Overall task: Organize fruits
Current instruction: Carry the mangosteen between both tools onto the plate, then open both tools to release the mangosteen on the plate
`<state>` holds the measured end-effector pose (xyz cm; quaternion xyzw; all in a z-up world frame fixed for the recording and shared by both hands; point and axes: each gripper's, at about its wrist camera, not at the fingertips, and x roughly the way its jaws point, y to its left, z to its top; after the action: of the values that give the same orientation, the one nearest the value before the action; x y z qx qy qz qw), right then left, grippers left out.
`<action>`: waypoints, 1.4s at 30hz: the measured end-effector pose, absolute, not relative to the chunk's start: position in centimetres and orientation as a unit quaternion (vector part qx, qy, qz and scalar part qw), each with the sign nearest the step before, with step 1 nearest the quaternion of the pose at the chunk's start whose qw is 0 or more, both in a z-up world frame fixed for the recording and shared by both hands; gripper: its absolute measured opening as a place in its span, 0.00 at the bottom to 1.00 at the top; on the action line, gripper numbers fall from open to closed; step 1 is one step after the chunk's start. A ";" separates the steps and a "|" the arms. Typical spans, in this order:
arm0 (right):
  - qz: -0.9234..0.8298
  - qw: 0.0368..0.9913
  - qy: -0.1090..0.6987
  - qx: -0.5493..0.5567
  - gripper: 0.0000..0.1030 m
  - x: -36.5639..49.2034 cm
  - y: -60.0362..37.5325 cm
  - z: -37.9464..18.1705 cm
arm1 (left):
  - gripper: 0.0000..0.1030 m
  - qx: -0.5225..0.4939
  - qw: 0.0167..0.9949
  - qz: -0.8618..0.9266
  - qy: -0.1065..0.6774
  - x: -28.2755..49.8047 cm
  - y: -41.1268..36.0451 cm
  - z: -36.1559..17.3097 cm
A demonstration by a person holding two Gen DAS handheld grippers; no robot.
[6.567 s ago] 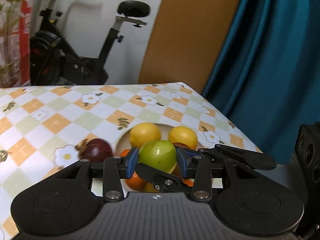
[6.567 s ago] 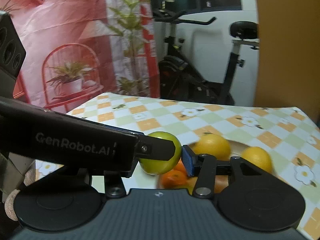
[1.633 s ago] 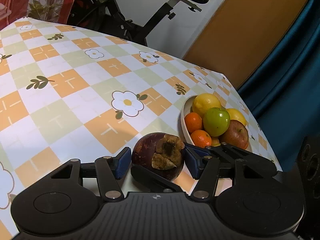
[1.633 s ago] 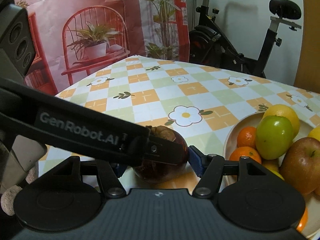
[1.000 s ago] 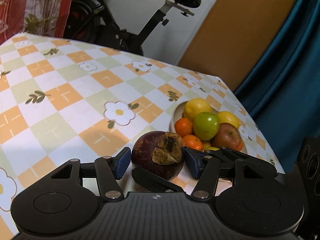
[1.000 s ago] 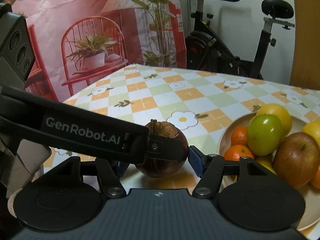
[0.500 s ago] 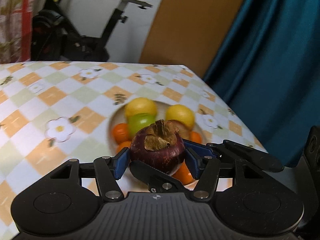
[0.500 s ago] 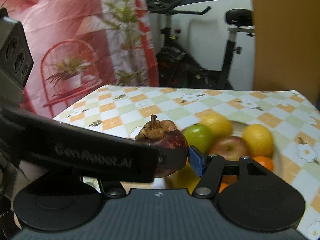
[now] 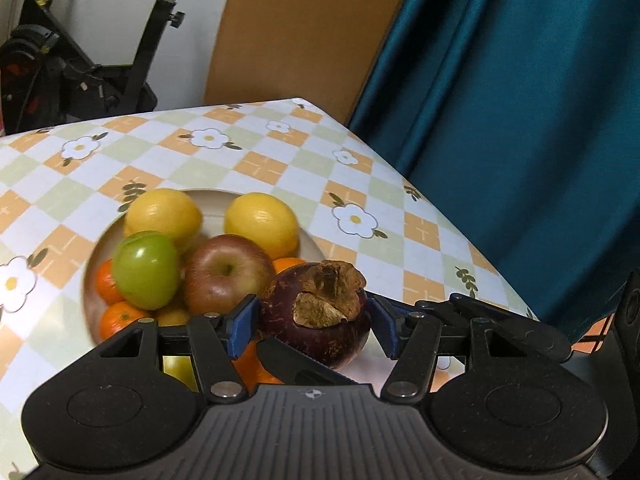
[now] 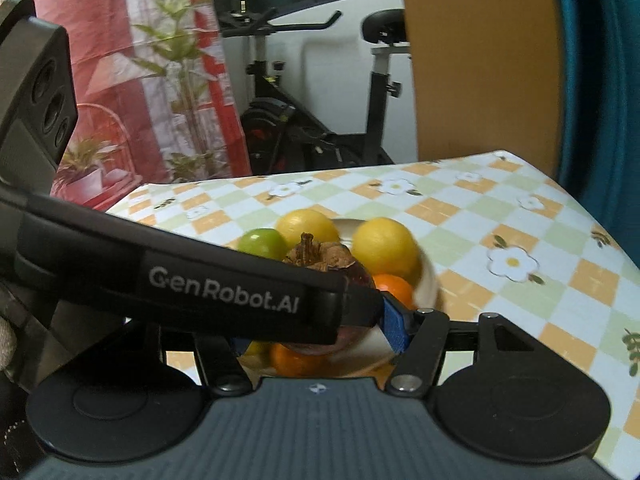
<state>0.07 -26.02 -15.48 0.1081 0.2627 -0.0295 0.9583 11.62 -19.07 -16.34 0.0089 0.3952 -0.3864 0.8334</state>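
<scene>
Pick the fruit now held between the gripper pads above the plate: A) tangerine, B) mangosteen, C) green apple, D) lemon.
B: the dark purple mangosteen with its dry brown cap sits between the blue pads of the left gripper, while the green apple lies on the plate.

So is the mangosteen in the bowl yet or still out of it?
Out: the mangosteen is clamped between the left gripper pads, over the bowl edge.

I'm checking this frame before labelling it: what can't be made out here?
- Right wrist view: the left gripper's arm hides the right gripper's left finger and most of the mangosteen.
- Left wrist view: the mangosteen and the gripper body cover the bowl's near rim.
- Both views: bowl fruit is blurred.
</scene>
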 end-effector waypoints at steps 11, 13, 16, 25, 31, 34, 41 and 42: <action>-0.051 0.946 0.285 0.143 0.62 0.8 -27.7 -16.8 | 0.61 0.027 0.835 -0.394 0.384 11.6 -19.0 -16.6; -0.050 0.946 0.290 0.138 0.62 1.3 -27.5 -16.9 | 0.61 0.032 0.844 -0.383 0.374 11.6 -18.6 -16.3; -0.052 0.947 0.293 0.118 0.62 1.9 -27.2 -17.0 | 0.61 0.029 0.851 -0.373 0.369 11.8 -17.9 -16.0; -0.047 0.946 0.302 0.106 0.62 2.7 -27.0 -17.4 | 0.66 0.016 0.870 -0.339 0.359 12.3 -15.8 -15.4; -0.050 0.948 0.300 0.099 0.71 2.7 -26.7 -17.1 | 0.76 -0.007 0.888 -0.302 0.347 12.5 -13.2 -14.9; -0.054 0.949 0.295 0.093 0.81 2.6 -26.4 -16.8 | 0.79 -0.016 0.898 -0.280 0.339 12.4 -11.6 -14.4; -0.069 0.954 0.277 0.093 0.96 2.0 -25.9 -15.6 | 0.86 -0.022 0.917 -0.231 0.324 11.8 -8.0 -12.9; -0.071 0.955 0.272 0.095 0.99 1.9 -25.9 -15.2 | 0.88 -0.023 0.919 -0.226 0.323 11.6 -7.4 -12.5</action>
<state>1.86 -25.87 -15.23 0.0948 0.2722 -0.0709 0.9549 11.61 -7.39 -12.54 -0.0226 0.3225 -0.2261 0.9189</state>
